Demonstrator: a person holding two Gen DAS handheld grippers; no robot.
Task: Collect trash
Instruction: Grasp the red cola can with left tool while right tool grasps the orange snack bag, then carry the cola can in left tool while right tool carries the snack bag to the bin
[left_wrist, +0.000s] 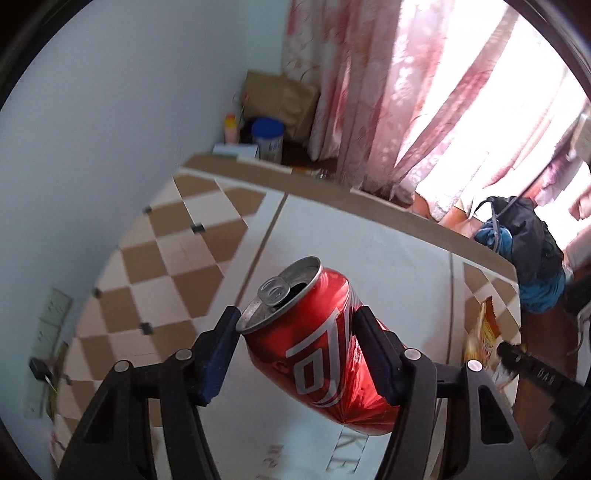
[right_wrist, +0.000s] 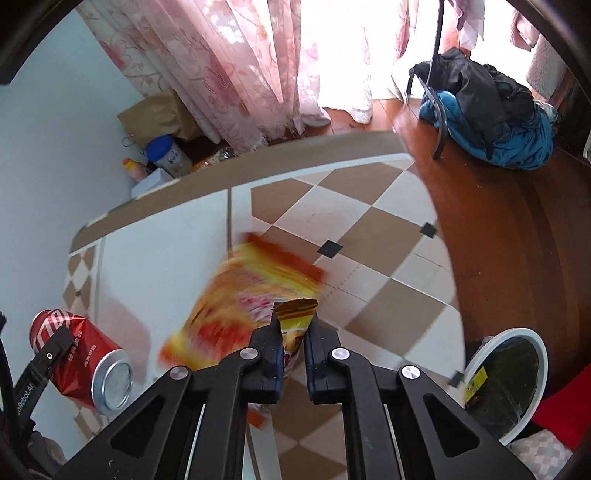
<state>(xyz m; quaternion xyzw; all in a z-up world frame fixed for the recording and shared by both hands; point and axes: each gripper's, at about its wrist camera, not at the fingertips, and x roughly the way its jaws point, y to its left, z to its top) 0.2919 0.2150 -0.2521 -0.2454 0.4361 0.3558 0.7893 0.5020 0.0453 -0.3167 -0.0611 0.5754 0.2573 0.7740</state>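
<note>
Left wrist view: the left gripper (left_wrist: 295, 354) has its fingers clamped on a tilted, dented red can (left_wrist: 317, 343) above the bench (left_wrist: 369, 240).

Right wrist view: the right gripper (right_wrist: 293, 350) pinches a yellow snack wrapper (right_wrist: 243, 310) over the bench's near right; a white bin (right_wrist: 513, 380) stands right.

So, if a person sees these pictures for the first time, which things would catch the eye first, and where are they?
First, the dented red can, clamped between the fingers of the left gripper above the table. Next, the bright yellow and orange snack bag, blurred, pinched at one corner by the right gripper over the checkered part of the table. After that, the white bin at the lower right of the right wrist view.
</note>
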